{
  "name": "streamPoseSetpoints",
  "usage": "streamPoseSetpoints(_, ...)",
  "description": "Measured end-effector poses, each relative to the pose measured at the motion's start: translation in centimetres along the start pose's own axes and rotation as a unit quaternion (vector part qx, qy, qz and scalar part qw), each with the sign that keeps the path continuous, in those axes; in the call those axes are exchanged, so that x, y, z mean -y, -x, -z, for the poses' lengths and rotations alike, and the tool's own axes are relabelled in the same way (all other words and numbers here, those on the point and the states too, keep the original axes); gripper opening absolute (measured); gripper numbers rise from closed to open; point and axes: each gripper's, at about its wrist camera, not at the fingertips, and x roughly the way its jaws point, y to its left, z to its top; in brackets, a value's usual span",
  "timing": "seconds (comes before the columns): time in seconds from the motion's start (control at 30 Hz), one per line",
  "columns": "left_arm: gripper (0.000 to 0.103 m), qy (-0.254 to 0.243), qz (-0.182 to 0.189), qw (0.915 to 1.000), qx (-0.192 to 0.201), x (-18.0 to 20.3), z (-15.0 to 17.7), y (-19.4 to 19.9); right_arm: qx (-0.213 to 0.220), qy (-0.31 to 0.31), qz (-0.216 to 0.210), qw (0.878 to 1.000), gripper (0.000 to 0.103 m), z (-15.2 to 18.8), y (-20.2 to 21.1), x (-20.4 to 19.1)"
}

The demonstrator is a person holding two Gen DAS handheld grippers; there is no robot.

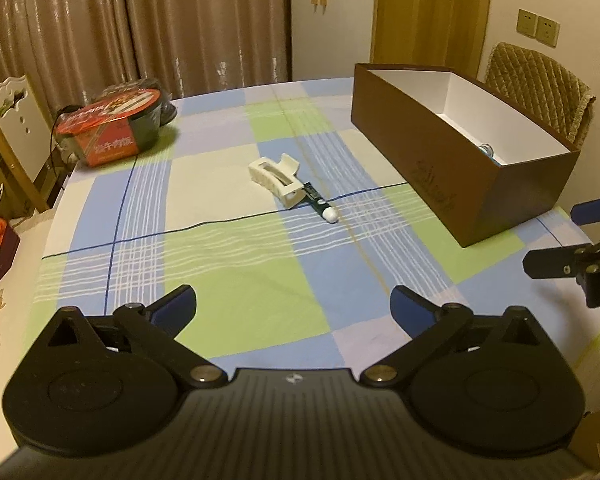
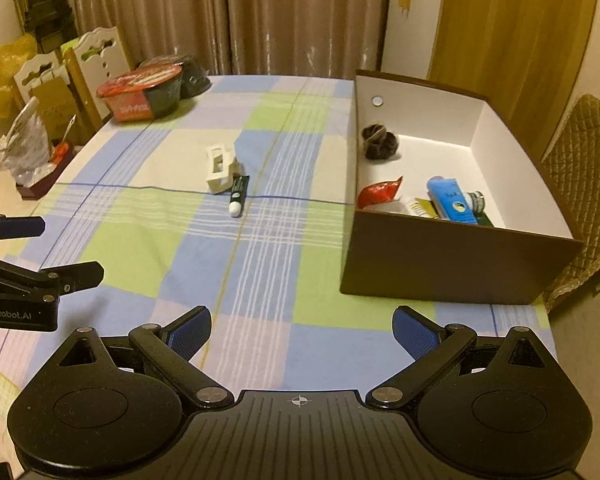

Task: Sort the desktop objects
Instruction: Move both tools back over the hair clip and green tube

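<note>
Right wrist view: right gripper (image 2: pixel 302 334) hovering low, fingers spreading wide, gripping nothing; left gripper (image 1: pixel 293 310) likewise. Mid-table, white clip (image 2: pixel 219 169) touching green tube (image 2: pixel 237 196) — grabbing one risks dragging other. Brown box (image 2: pixel 440 264) waiting right.

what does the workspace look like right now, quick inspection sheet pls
Surface: checked tablecloth covering the table.
Job's things: white hair claw touching dark tube, mid-table; brown box holds blue tube, red packet, dark scrunchie.
Clutter: instant food bowls at far left.
Grippers: left gripper and right gripper open, empty.
Cables: black cable beside the bowls.
Surroundings: curtains, chairs.
</note>
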Motion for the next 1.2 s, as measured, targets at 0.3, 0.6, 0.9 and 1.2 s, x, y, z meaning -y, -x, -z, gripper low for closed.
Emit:
streamPoseSetpoints(0.3, 0.102, 0.005, 0.001, 1.0000, -0.007, -0.2, 0.5, 0.0, -0.019, 0.011, -0.008, 1.000, 0.099, 0.3, -0.7, -1.2)
streamPoseSetpoints(0.6, 0.102, 0.003, 0.005, 1.0000, -0.006, -0.5, 0.4, -0.2, -0.031, 0.005, -0.010, 0.999, 0.099, 0.5, -1.2, -1.9)
streamPoseSetpoints(0.9, 0.102, 0.006, 0.009, 0.9999, -0.004, -1.2, 0.6, -0.4, -0.037, 0.006, -0.004, 0.999, 0.099, 0.5, -1.2, -3.1)
streamPoseSetpoints(1.2, 0.102, 0.033, 0.012, 0.9994, -0.004, -1.9, 0.7, -1.3, -0.053, 0.032, -0.012, 0.998, 0.099, 0.2, -2.4, -3.9)
